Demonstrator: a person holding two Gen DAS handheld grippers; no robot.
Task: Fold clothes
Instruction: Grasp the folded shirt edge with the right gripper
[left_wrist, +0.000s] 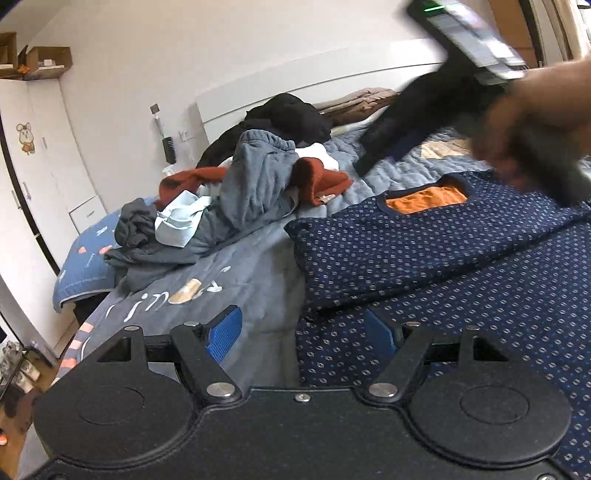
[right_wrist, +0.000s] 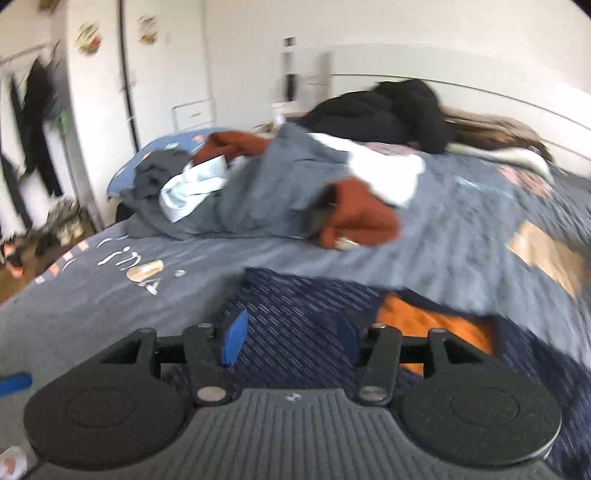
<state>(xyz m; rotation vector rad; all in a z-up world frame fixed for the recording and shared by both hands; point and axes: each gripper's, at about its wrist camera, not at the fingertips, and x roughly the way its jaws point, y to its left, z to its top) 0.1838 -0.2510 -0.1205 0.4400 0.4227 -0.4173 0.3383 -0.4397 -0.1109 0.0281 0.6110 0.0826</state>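
My left hand-held gripper (left_wrist: 299, 332) and right hand-held gripper (right_wrist: 291, 339) are spread above the navy dotted fabric garment (left_wrist: 406, 251) on the grey quilted bed (left_wrist: 258, 266).

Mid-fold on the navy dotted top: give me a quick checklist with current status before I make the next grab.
1. Navy dotted top with orange lining laid on the grey printed bedspread: ok.
2. Left gripper jaws open, nothing between them: ok.
3. Right gripper jaws open above the top: ok.
4. Pile of unfolded grey, rust and white clothes apart from the top: ok.
5. Right-wrist view sharp enough to aim: not ok, motion blur.
6. Top smooth everywhere: cannot tell.
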